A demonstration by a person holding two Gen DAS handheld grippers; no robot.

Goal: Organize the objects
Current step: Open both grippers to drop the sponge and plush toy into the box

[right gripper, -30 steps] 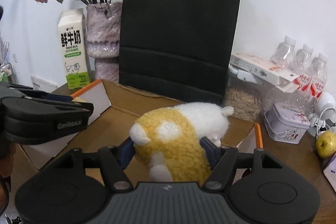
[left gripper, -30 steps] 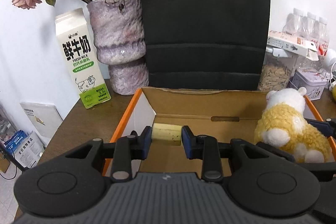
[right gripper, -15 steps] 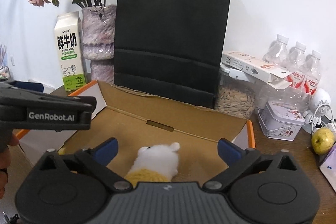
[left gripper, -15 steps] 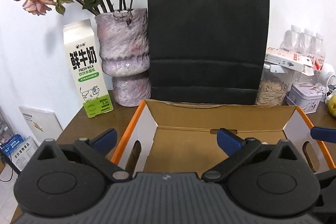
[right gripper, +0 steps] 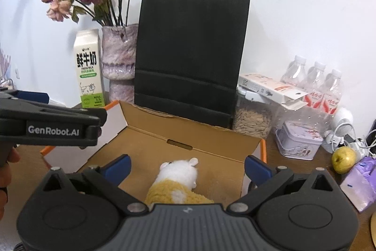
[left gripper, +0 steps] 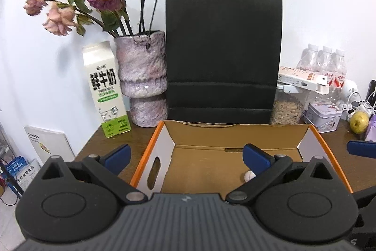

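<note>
Plush toy [right gripper: 179, 182], lower centre of frame, lying released inside cardboard box [right gripper: 211, 145] for storage; left gripper [left gripper: 186, 157] and right gripper [right gripper: 186, 167] jaws both apart, empty.

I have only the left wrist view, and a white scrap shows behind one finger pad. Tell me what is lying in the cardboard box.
Observer: It is a plush toy with a yellow body and a white head, lying on the floor of the cardboard box.
Operator: Report the right claw.
Observer: The right claw is open, with one blue pad on either side of the toy and neither touching it.
Operator: Give me the toy's heading.
Observer: Its white head points toward the box's far wall, the one in front of the black paper bag.
</note>
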